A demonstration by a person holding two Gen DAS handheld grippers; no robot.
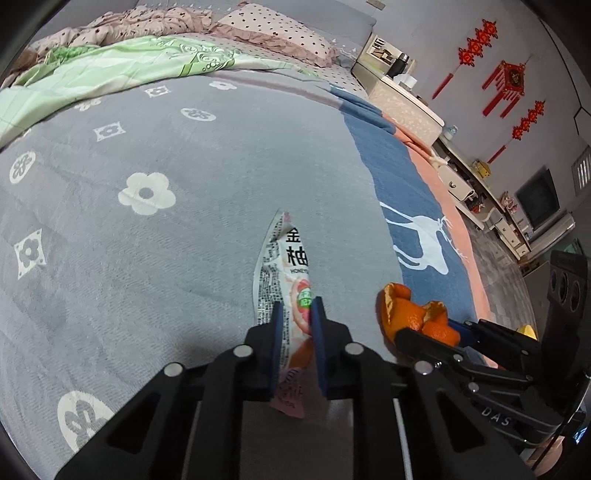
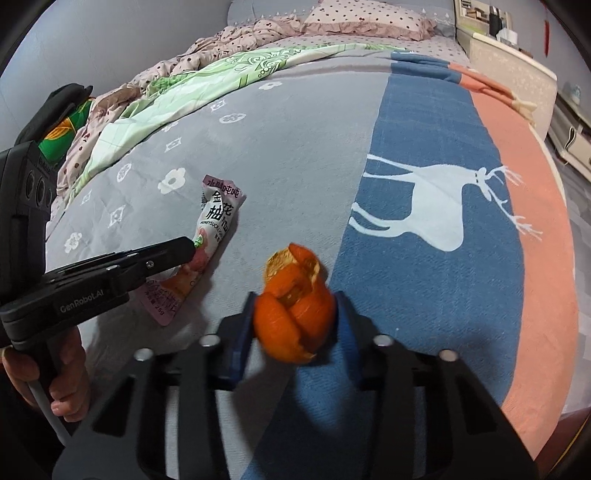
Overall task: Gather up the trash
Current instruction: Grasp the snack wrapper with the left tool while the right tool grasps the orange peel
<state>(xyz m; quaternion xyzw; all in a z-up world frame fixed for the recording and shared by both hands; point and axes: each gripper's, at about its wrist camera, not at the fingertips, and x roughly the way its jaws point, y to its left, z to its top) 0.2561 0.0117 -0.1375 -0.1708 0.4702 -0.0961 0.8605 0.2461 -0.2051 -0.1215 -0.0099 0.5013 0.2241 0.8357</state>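
Observation:
A crumpled snack wrapper (image 1: 284,273) with printed characters lies on the grey flowered bedspread (image 1: 147,221). My left gripper (image 1: 297,314) is shut on its lower part, blue pads pressing both sides. In the right wrist view the wrapper (image 2: 216,221) sits left of centre, with the left gripper (image 2: 184,249) clamped on it. An orange peel (image 2: 295,310), curled like a cup, sits between the pads of my right gripper (image 2: 295,314), which is shut on it. The left wrist view shows the peel (image 1: 413,314) at right, held by the right gripper (image 1: 424,332).
The bed has a blue band with a white deer (image 2: 436,206) and a salmon edge (image 2: 535,221). Rumpled green and dotted quilts (image 1: 122,66) and a pillow (image 1: 273,33) lie at the far end. A bedside cabinet (image 1: 402,103) and shelves stand right. A hand (image 2: 66,373) grips the left handle.

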